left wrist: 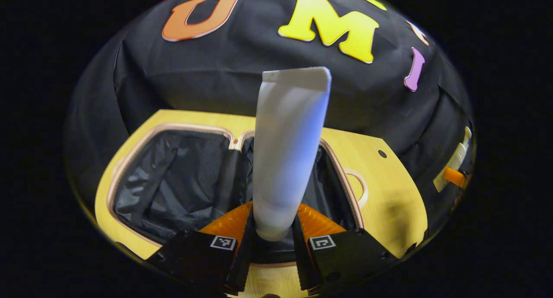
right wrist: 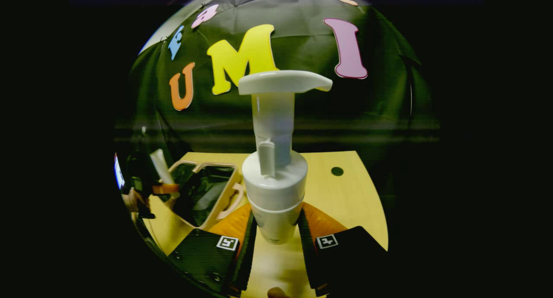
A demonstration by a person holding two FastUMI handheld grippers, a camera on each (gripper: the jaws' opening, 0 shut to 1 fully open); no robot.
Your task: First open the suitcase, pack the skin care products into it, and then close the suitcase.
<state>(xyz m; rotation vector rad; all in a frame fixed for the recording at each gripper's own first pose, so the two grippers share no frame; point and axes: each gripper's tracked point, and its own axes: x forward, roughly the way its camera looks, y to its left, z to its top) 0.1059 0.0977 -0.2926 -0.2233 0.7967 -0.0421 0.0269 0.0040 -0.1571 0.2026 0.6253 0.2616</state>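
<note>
The suitcase (left wrist: 173, 190) lies open on the yellow wooden table (left wrist: 389, 190). Its inside is black cloth, and its rim is a light colour. A rounded handle (left wrist: 358, 188) sticks out on one side of it.

In the left gripper view, a white tube (left wrist: 287, 151) stands up between the two fingers of the left gripper (left wrist: 273, 242). Both fingers press on the bottom end of the tube, so it is held tight. The tube hangs right over the open suitcase, with its flat end pointing up.

In the right gripper view, the right gripper (right wrist: 276, 239) holds a white pump bottle (right wrist: 275, 177) upright. Both fingers squeeze the low part of the bottle. The pump top is flat and wide. The bottle is over the bare table, and the suitcase (right wrist: 203, 194) is off to the side. Beside that suitcase you can see the other gripper with the tube (right wrist: 160, 165).
</note>
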